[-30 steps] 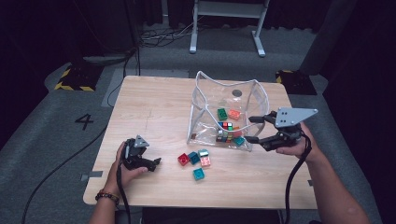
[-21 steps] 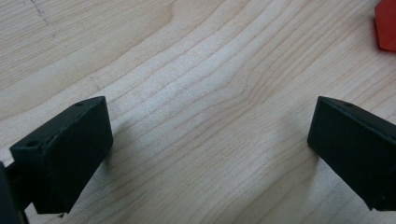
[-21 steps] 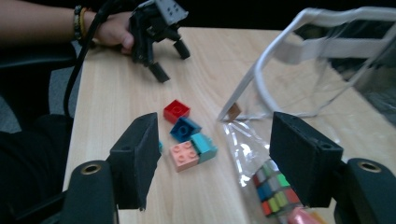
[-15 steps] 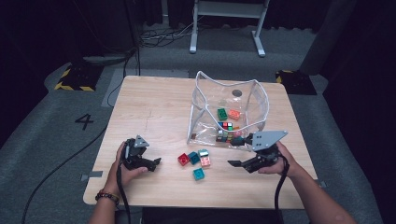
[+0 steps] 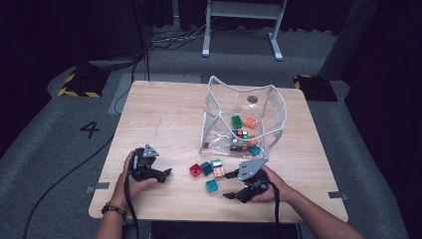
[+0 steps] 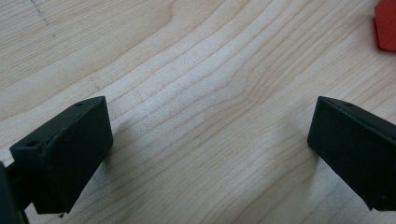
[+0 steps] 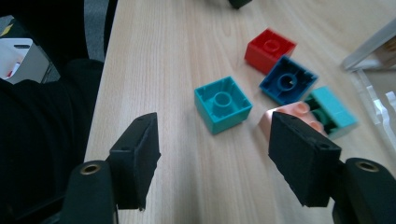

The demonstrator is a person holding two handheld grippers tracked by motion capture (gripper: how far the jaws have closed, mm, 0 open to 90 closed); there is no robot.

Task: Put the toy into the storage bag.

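Hovering wide open and empty, the right gripper (image 7: 212,156) has the teal brick (image 7: 222,104) just ahead, centred between its jaws.

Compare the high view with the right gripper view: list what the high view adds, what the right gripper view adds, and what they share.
High view: the clear plastic bag holding more blocks, the left gripper resting on the table, and the person's forearms.
Right gripper view: the loose blocks lie upside down, hollow undersides up, as on the teal block.
Both: the open right gripper, teal block, red block, blue block and peach block.
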